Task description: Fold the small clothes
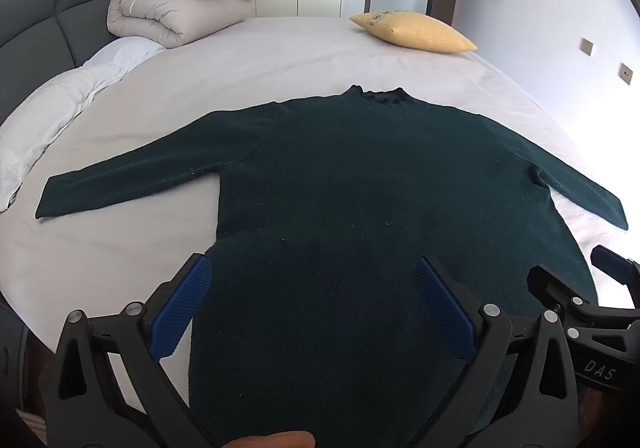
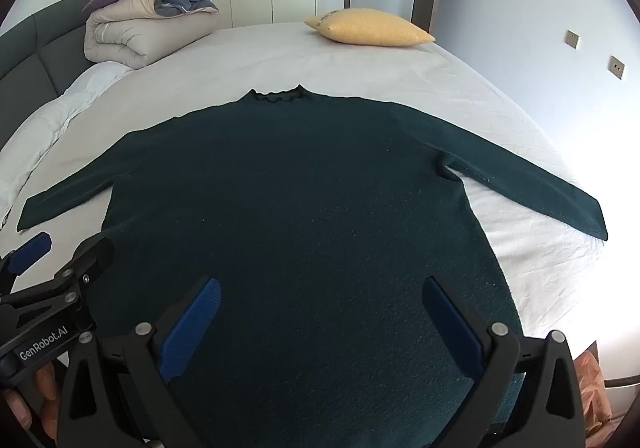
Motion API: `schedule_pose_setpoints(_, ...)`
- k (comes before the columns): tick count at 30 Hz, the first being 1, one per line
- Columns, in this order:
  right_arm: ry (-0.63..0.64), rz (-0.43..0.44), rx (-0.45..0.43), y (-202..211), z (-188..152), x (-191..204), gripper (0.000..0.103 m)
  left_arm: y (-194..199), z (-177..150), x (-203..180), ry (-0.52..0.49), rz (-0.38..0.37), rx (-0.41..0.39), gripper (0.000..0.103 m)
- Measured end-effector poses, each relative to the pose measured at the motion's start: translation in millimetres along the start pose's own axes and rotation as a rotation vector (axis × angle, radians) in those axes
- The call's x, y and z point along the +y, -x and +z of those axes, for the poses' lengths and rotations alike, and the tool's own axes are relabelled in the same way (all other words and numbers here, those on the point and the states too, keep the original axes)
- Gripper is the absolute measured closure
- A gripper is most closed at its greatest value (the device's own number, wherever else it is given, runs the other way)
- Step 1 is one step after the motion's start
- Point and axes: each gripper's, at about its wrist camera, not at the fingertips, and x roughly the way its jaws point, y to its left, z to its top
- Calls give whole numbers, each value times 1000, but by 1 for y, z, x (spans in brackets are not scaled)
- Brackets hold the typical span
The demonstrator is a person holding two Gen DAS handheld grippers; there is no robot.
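Sweater hem hidden below both frames

Two fisheye wrist cameras look forward and slightly down from the near edge of a bed, each framed at the bottom by its own spread blue-padded fingers, close above the hem of a dark sweater. The left view sits to the left, catching the right gripper at its lower right; the right view catches the left gripper at its lower left. Both share the sweater, a yellow pillow, a folded duvet, headboard and wardrobe doors.
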Motion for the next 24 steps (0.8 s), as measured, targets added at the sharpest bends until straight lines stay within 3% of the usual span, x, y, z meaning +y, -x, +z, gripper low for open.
schedule_pose_setpoints(9, -3, 5, 3, -4, 3, 1, 0, -5, 11, -12, -2, 11, -6, 0)
schedule_pose_setpoints(11, -2, 4, 4, -5, 3, 1, 0, -2, -2, -2, 10, -14, -7, 0)
schedule_pose_setpoints(24, -3, 4, 8, -3, -4, 3, 0, -3, -2, 1, 16, -25, -6, 0)
